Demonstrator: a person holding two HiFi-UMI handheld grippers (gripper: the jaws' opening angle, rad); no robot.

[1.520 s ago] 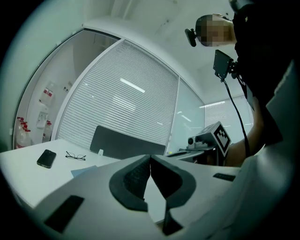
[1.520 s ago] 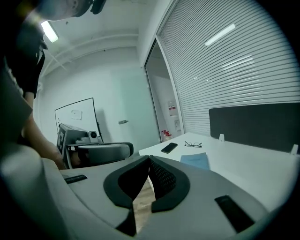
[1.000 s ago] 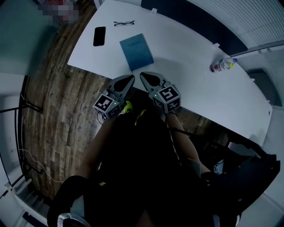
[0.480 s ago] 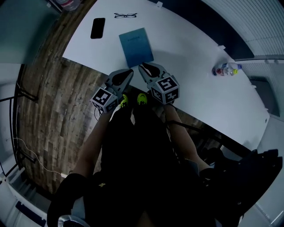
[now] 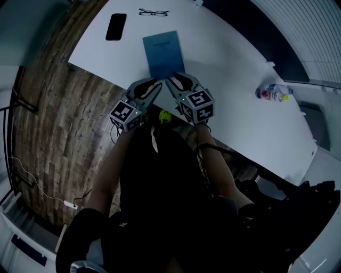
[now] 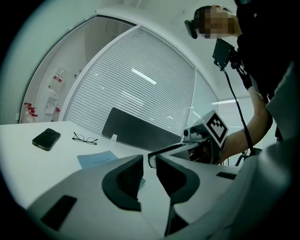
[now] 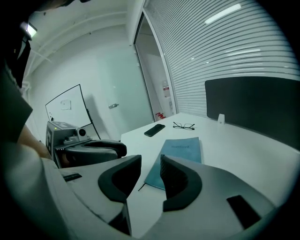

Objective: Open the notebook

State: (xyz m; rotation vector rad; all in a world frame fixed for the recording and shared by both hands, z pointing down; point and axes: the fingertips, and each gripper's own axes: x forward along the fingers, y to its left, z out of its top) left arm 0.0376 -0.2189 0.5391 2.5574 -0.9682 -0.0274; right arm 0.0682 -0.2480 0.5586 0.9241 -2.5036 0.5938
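Both empty, jaws just eased slightly apart, the left gripper [image 5: 152, 85] and right gripper [image 5: 175, 81] face the closed notebook [image 5: 163, 53] at twelve o'clock (flat on the table [image 5: 229, 80]), which may skid if a jaw shoves it.

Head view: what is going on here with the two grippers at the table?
A person holds a gripper in each hand at the near edge of a white table. The left gripper and the right gripper are just short of the closed blue notebook. Their jaws have just been opening, with nothing between them. A phone and glasses lie beyond it.
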